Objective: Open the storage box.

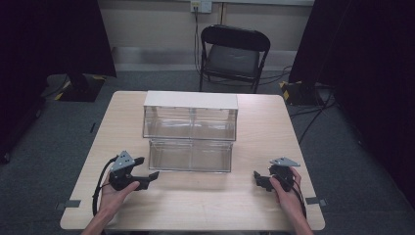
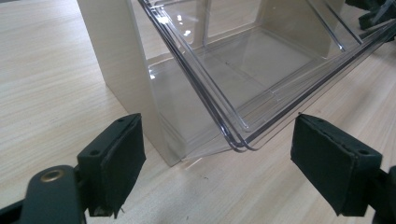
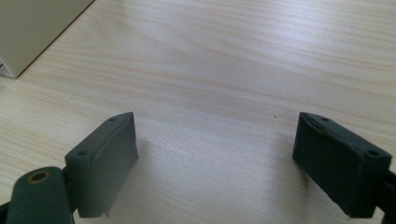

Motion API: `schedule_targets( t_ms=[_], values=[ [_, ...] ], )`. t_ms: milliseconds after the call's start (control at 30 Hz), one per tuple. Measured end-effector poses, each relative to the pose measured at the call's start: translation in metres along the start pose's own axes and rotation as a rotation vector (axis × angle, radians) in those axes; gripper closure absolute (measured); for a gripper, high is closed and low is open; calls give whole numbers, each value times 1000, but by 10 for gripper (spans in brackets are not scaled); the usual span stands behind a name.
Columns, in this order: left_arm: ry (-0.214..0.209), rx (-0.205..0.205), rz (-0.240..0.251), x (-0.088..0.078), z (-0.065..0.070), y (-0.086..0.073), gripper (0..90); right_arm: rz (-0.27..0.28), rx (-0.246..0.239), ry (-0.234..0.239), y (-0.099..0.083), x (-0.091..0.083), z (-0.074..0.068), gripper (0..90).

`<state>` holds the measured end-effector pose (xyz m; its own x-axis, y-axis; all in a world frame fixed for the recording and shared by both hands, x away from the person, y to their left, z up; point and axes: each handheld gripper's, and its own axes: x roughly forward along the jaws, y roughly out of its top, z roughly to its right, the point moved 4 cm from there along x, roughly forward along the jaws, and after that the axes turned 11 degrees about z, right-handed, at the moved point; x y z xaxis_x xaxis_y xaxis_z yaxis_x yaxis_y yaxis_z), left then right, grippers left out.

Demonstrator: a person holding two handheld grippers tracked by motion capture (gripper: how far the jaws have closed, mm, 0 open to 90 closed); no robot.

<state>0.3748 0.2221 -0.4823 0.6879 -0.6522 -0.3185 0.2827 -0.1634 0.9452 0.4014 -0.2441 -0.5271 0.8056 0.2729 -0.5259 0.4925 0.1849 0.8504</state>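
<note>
Two grippers gaping empty | left gripper (image 1: 147,169) nearing tilt-out clear bin (image 1: 190,155) | right gripper (image 1: 256,179) idling | we are flagging scraped plastic from off-centre approach

One drawer cabinet (image 1: 190,100), two clear drawers (image 1: 190,155), one chair (image 1: 234,51), two tools (image 1: 149,177)

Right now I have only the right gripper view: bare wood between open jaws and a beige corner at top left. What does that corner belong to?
Observer: It belongs to a storage cabinet with clear drawers, standing mid-table.
Operator: Are any drawers open?
Observer: Yes, the lower drawer is tipped out toward the person.
Operator: Is there anything in it?
Observer: No, the left gripper view shows it empty.
Operator: Where is the other hand?
Observer: The left hand-held gripper is open at the drawer's front left corner and not touching it.
</note>
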Motion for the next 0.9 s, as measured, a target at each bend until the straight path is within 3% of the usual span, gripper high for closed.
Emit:
schedule_targets(
  t_ms=[333, 533, 900],
  values=[
    [-4, -4, 11, -1, 1, 2, 159, 0, 1, 0, 0, 0, 0, 129],
    [13, -2, 44, -2, 0, 5, 165, 0, 1, 0, 0, 0, 0, 128],
    [8, -26, 33, 0, 0, 4, 157, -1, 2, 0, 0, 0, 0, 124]
  ],
)
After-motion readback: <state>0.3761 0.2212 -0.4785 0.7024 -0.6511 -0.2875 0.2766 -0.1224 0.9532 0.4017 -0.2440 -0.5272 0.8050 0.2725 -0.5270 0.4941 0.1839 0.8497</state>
